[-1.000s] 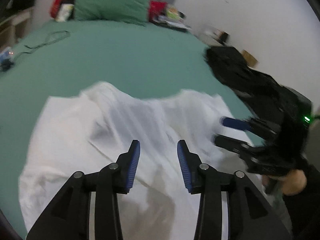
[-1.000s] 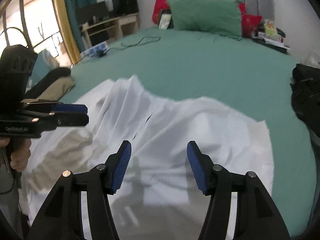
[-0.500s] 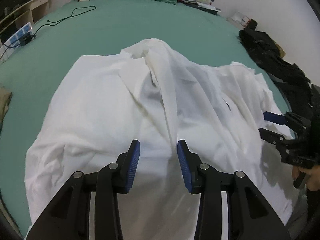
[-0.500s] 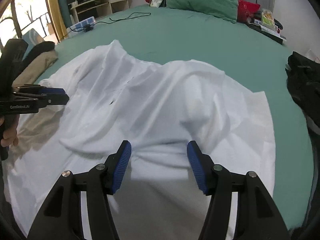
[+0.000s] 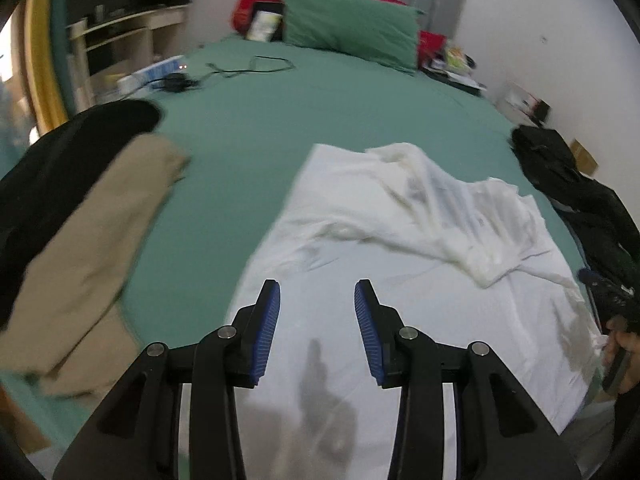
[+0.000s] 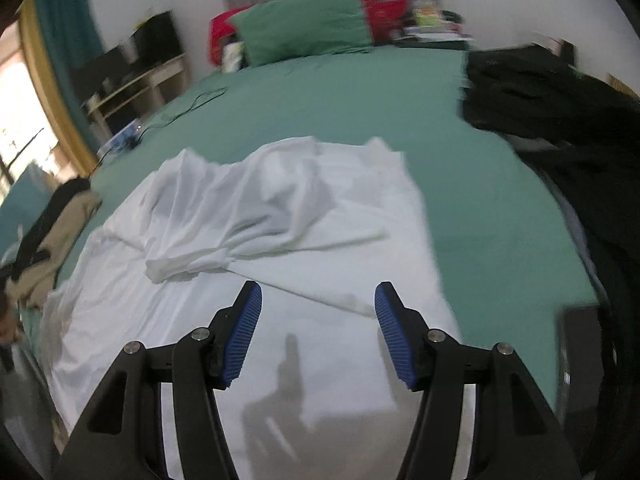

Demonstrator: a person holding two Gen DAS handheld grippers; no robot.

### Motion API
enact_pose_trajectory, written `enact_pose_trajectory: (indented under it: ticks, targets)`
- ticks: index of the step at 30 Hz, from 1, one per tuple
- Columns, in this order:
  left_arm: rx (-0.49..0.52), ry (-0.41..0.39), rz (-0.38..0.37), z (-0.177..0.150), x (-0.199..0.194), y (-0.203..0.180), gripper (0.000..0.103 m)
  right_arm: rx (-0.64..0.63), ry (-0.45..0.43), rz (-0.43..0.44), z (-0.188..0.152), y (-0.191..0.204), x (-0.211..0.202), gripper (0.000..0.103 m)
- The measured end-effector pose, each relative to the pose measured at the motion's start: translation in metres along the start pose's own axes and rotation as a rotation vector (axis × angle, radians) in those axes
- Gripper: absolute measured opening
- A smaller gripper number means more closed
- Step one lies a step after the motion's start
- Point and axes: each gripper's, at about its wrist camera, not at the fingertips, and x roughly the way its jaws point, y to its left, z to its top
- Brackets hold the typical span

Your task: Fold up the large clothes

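Observation:
A large white garment (image 5: pixel 400 264) lies spread on the green bed, its far half bunched in loose folds, its near half flat. My left gripper (image 5: pixel 317 300) hangs open above the garment's near left part, nothing between its blue pads. The same white garment (image 6: pixel 280 232) fills the middle of the right wrist view, with a rumpled ridge running across it. My right gripper (image 6: pixel 318 308) hovers open over the near flat part, empty. At the right edge of the left wrist view, a hand (image 5: pixel 622 354) holds the other gripper's dark body.
A tan and black clothes pile (image 5: pixel 80 232) lies left of the garment. Black clothing (image 6: pixel 560 112) is heaped along the bed's right side. A green pillow (image 5: pixel 348 28), a cable (image 5: pixel 248 66) and a power strip sit at the far end of the green sheet (image 5: pixel 320 104).
Both grippers swung apart, the left toward the garment's left side and the right toward its right side. The garment's raised middle has sunk into flatter folds. Jaws stayed as wide as before.

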Motion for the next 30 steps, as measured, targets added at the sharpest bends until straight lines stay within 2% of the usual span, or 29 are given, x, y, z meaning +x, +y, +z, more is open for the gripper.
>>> enact_pose_trajectory:
  ticks: [3,8,11,14,16,19,21,23,26,30]
  targets:
    - [-0.031,0.003,0.054,-0.019,-0.007,0.023,0.041,0.055,-0.029,-0.048,-0.012,-0.016,-0.023,0.060]
    - [-0.119,-0.001,0.078,-0.046,-0.013,0.059,0.041,0.143,-0.032,-0.157,-0.045,-0.052,-0.059,0.062]
    - [-0.146,0.008,0.096,-0.055,-0.008,0.068,0.042,0.213,-0.026,-0.176,-0.062,-0.072,-0.074,0.062]
    - [-0.176,0.031,0.087,-0.062,-0.004,0.075,0.053,0.283,-0.008,-0.180,-0.080,-0.081,-0.083,0.063]
    - [-0.187,0.037,0.077,-0.065,-0.002,0.076,0.053,0.303,0.016,-0.194,-0.089,-0.080,-0.083,0.063]
    - [-0.186,0.074,0.051,-0.071,0.003,0.074,0.054,0.323,0.054,-0.191,-0.100,-0.073,-0.080,0.063]
    - [-0.168,0.110,0.042,-0.077,0.008,0.071,0.060,0.318,0.086,-0.218,-0.104,-0.069,-0.073,0.063]
    - [-0.126,0.124,0.066,-0.081,0.011,0.065,0.060,0.321,0.118,-0.256,-0.109,-0.070,-0.065,0.063]
    - [-0.099,0.111,0.119,-0.084,0.010,0.059,0.060,0.345,0.115,-0.287,-0.111,-0.074,-0.065,0.063]
    - [-0.074,0.115,0.150,-0.088,0.010,0.055,0.060,0.336,0.115,-0.329,-0.117,-0.070,-0.070,0.063]
